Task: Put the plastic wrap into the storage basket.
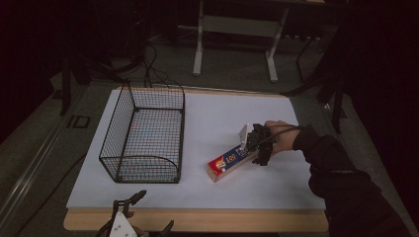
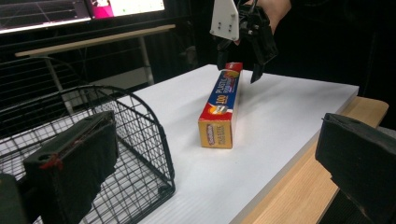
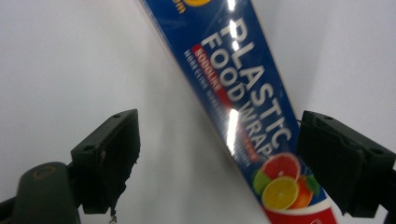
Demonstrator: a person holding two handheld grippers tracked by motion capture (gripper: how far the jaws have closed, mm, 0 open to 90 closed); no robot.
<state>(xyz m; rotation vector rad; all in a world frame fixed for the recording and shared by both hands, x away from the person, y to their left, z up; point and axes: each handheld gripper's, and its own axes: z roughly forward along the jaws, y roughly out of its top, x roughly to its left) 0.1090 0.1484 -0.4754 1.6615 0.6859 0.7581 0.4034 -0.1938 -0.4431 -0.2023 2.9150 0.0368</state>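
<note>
A long plastic food wrap box (image 1: 230, 163), blue and red with fruit printed on it, lies flat on the white table top (image 1: 222, 123), right of centre. My right gripper (image 1: 253, 149) hovers over the box's far right end, pointing down, jaws open. In the right gripper view the box (image 3: 247, 107) runs diagonally between the two spread black jaws, and neither pad touches it. The left gripper view shows the box (image 2: 223, 105) end-on with the right gripper (image 2: 243, 58) above its far end. My left gripper (image 1: 136, 213) rests open at the table's front left edge.
A black wire basket (image 1: 144, 133) stands on the left half of the table, close by the left gripper's jaws (image 2: 116, 135). A wooden strip (image 1: 197, 219) runs along the table's front edge. A person's dark sleeve (image 1: 341, 182) reaches in from the right.
</note>
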